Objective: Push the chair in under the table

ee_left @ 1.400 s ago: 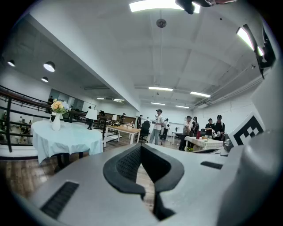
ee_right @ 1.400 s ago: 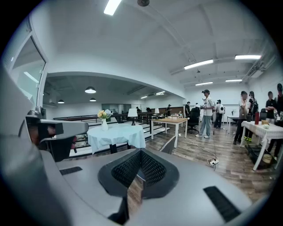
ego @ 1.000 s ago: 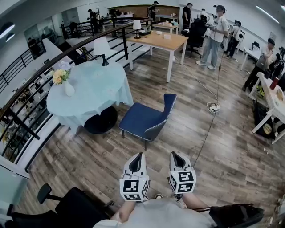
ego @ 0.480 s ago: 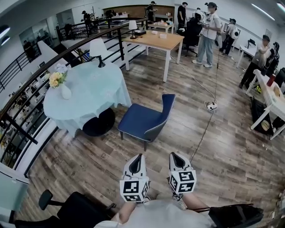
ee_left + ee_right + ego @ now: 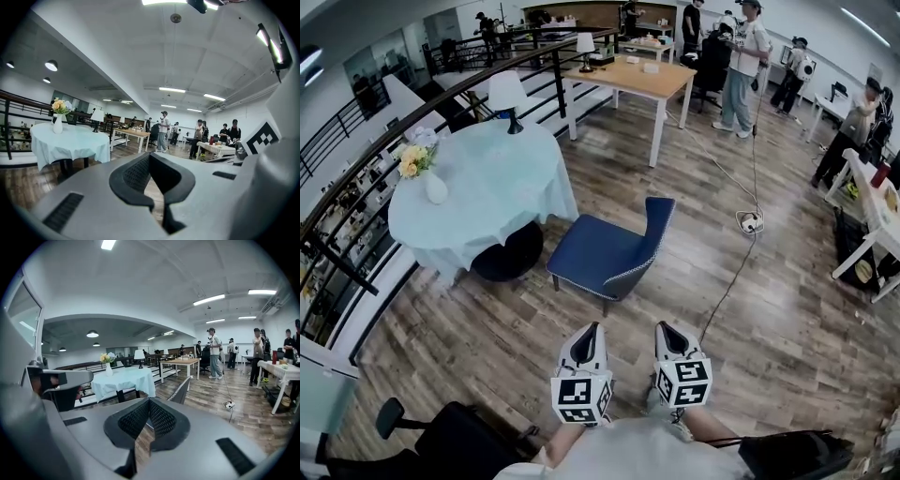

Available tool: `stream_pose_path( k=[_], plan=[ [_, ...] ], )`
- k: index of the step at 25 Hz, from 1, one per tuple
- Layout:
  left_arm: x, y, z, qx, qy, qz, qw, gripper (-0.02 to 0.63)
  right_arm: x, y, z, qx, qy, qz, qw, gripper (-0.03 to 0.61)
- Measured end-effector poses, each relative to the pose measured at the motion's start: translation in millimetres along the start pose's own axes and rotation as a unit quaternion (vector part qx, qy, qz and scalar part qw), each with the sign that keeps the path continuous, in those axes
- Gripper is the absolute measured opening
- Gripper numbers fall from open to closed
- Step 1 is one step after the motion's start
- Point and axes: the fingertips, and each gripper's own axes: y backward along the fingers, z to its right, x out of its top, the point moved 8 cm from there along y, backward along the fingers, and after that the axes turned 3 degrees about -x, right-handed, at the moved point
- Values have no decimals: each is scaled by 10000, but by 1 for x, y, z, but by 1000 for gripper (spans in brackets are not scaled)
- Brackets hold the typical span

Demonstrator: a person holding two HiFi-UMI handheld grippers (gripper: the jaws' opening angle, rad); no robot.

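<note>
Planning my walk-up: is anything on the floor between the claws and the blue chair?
Head view shows only bare wood floor between the left claw, right claw and blue chair; a black cable runs just to the right.

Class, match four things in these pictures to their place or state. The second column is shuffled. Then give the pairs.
1. blue chair
2. vase of flowers
3. power strip
4. left gripper

a. at the end of a cable on the floor
b. jaws shut, empty
c. beside the round table, not under it
d. on the round table

Pairs: 1-c, 2-d, 3-a, 4-b
</note>
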Motion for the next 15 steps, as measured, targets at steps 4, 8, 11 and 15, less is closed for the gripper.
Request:
stream_pose_path(
  k=[4, 8, 11, 15],
  plan=[
    [-5, -36, 6, 183, 181, -80, 9996, 4, 6, -22, 29, 167, 95, -108, 9998, 17],
    [-3, -74, 23, 262, 130, -105, 9995, 3, 21, -41, 77, 156, 136, -92, 9997, 17],
    [-4, -101, 37, 354, 165, -169, 9991, 4, 31, -54, 113, 150, 148, -108, 9997, 17],
    [-4, -134, 50, 532, 155, -239, 9982, 5, 41, -72, 148, 342, 182, -164, 9991, 17]
  ],
)
